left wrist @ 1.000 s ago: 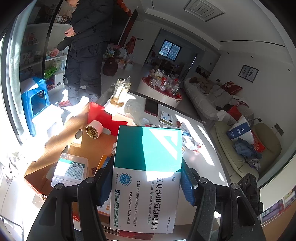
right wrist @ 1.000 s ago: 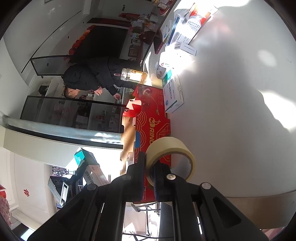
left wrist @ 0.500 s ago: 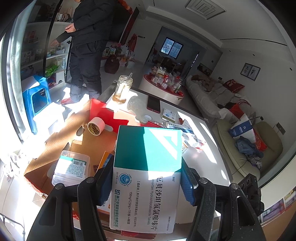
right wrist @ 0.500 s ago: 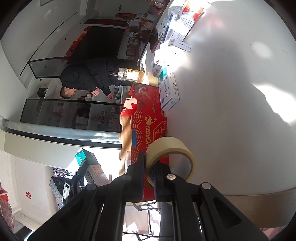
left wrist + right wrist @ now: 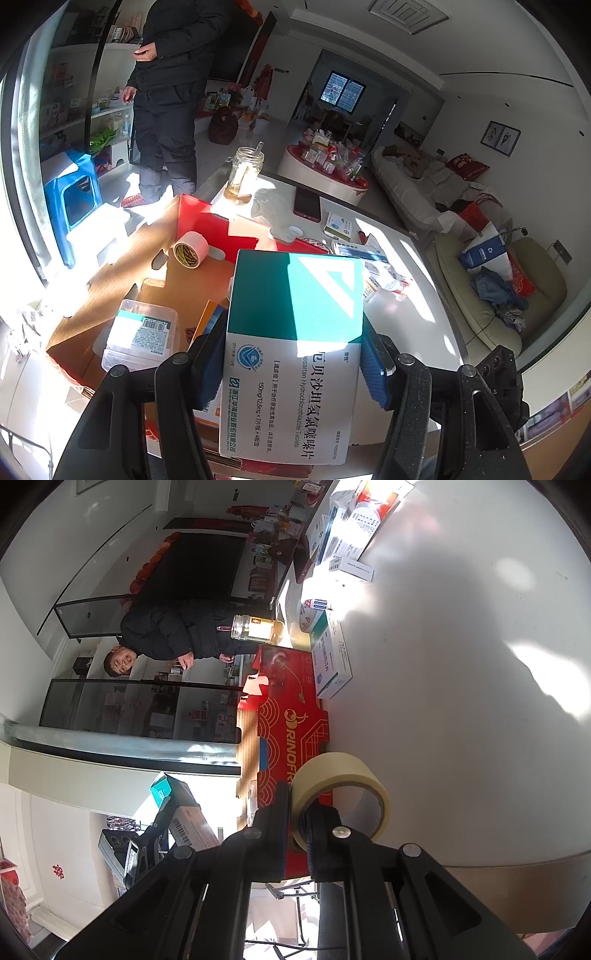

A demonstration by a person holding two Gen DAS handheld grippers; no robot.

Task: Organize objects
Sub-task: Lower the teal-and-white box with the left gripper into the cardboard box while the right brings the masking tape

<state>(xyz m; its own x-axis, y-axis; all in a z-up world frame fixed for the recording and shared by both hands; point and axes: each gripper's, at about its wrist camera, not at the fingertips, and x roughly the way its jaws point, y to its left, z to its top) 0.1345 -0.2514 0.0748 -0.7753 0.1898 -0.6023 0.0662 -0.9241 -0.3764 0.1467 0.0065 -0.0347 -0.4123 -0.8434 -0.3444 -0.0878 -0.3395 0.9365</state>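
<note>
Your left gripper is clamped on the teal-and-white cardboard medicine box, held above the open brown cardboard carton. Your right gripper pinches the cream masking-tape roll over the white desk beside its edge.

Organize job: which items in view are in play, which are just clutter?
In play:
- teal-and-white medicine box, clamped by left gripper
- cream tape roll, pinched by right gripper
- open cardboard box

Clutter:
- glass jar
- dark phone
</note>
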